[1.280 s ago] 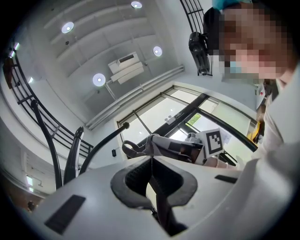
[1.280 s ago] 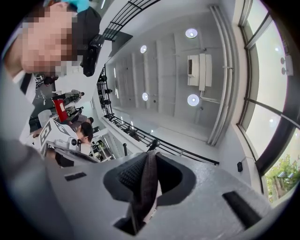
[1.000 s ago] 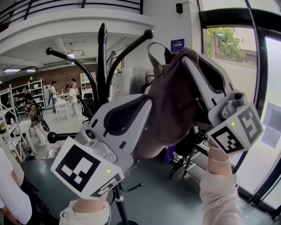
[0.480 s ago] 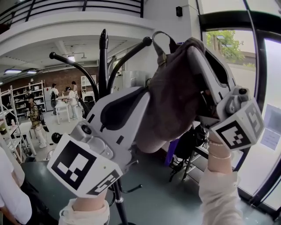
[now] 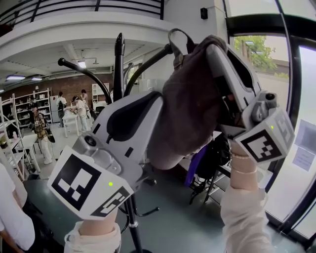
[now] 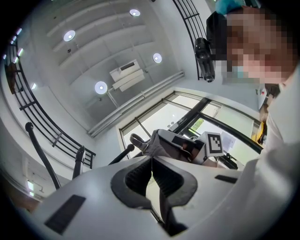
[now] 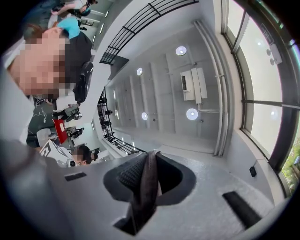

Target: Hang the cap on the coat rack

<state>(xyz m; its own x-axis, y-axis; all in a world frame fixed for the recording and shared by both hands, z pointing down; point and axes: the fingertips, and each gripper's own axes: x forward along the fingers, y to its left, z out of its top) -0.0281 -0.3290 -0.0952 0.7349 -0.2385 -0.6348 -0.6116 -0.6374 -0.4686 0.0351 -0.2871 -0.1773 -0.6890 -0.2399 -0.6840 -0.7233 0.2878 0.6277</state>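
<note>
Your right hand-held gripper (image 5: 218, 49) clamps the cap (image 5: 190, 108), your left hand-held gripper (image 5: 157, 101) seemingly too, near the rack (image 5: 118, 64); shelves (image 5: 19, 106) far left, window (image 5: 254, 49) right.

White balcony (image 5: 84, 29) with dark railing (image 5: 59, 6) overhead left. Far left: brick wall (image 5: 64, 85), white shelving (image 5: 30, 101), people (image 5: 38, 129) on pale floor (image 5: 61, 148). Tall dark-framed windows (image 5: 306, 99) right, daylight, trees (image 5: 247, 47) beyond. Round ceiling lights (image 6: 101, 87). Dark floor (image 5: 187, 217) near.

dark grey floor (image 5: 187, 217) carries the black coat rack (image 5: 119, 69), its pole rising from it, foot out of view; farther back, people (image 5: 38, 129) stand on paler floor
</note>
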